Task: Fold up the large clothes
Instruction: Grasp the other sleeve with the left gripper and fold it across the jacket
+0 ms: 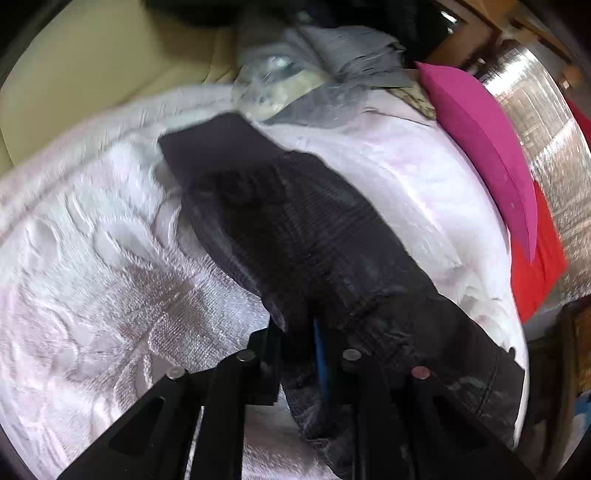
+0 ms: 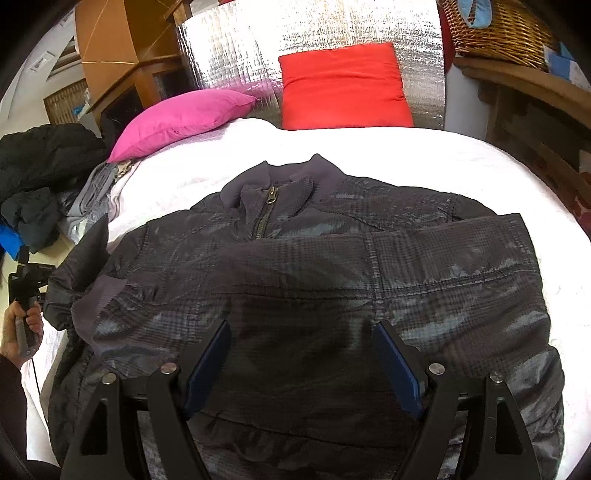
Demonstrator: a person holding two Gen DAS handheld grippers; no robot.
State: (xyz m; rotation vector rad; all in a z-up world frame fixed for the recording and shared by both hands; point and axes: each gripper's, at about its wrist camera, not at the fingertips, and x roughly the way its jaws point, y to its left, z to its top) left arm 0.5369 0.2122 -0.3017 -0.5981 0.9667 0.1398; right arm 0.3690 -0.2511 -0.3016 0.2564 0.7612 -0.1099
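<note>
A dark plaid zip-up jacket [image 2: 332,266] lies front up on a white bedspread [image 2: 461,162], collar toward the pillows, with its right sleeve folded across the chest. My right gripper [image 2: 301,332] is open and empty, hovering just above the jacket's lower middle. My left gripper [image 1: 301,332] is shut on the jacket's left sleeve [image 1: 295,229], holding its cuff end lifted off the bedspread [image 1: 92,258]; the sleeve trails away from the fingers. The left gripper and the hand holding it show at the left edge of the right wrist view [image 2: 26,295].
A pink pillow [image 2: 177,118] and a red pillow [image 2: 343,88] lie at the bed's head against a silver foil panel [image 2: 314,29]. A heap of dark and grey clothes [image 2: 40,184] lies at the bed's left side. A wicker basket [image 2: 498,29] sits on a wooden shelf, right.
</note>
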